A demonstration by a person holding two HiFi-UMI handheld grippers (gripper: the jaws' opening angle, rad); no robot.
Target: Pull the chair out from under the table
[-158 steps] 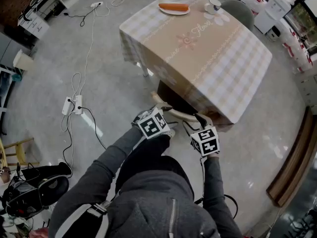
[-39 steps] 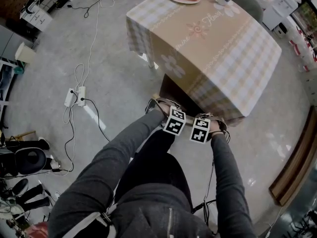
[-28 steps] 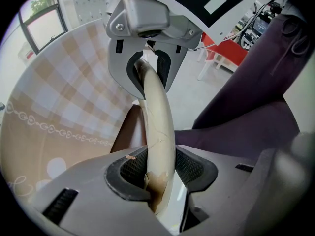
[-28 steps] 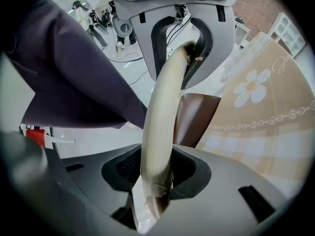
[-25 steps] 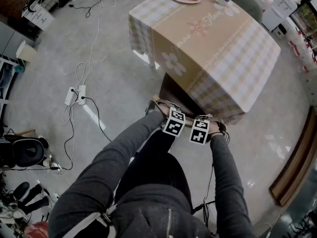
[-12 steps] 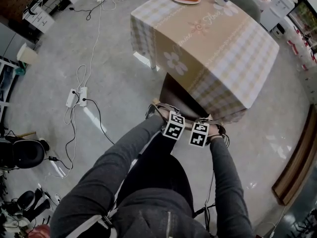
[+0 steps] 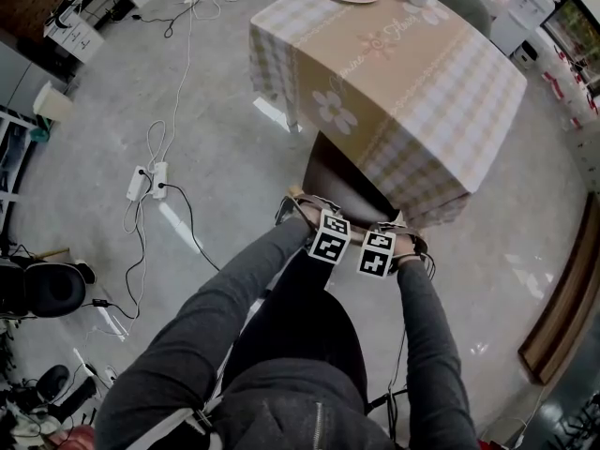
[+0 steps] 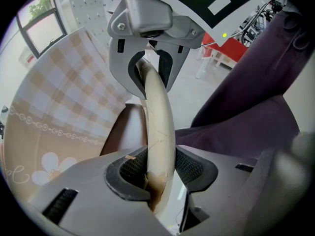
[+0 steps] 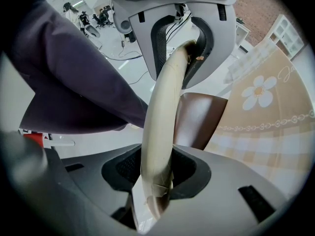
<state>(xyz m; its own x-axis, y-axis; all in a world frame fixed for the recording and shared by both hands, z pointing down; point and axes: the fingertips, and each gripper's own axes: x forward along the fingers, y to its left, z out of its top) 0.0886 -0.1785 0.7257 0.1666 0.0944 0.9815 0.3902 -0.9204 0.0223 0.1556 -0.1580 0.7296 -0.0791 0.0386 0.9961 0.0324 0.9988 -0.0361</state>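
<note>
Pads (image 8: pixel 130 168) of the left gripper (image 8: pixel 160 168) were clenched on the cream top rail (image 8: pixel 158 107) of the chair (image 7: pixel 339 178); the right gripper (image 9: pixel 156 168) clasped the same rail just beside it. Both grippers pointed downward at the centre of the head view. The chair's brown seat lay partly under the near edge of the table (image 7: pixel 403 64), upper right, whose checked cloth overhung it. Power strips (image 7: pixel 150 181) lay on the floor at left.
</note>
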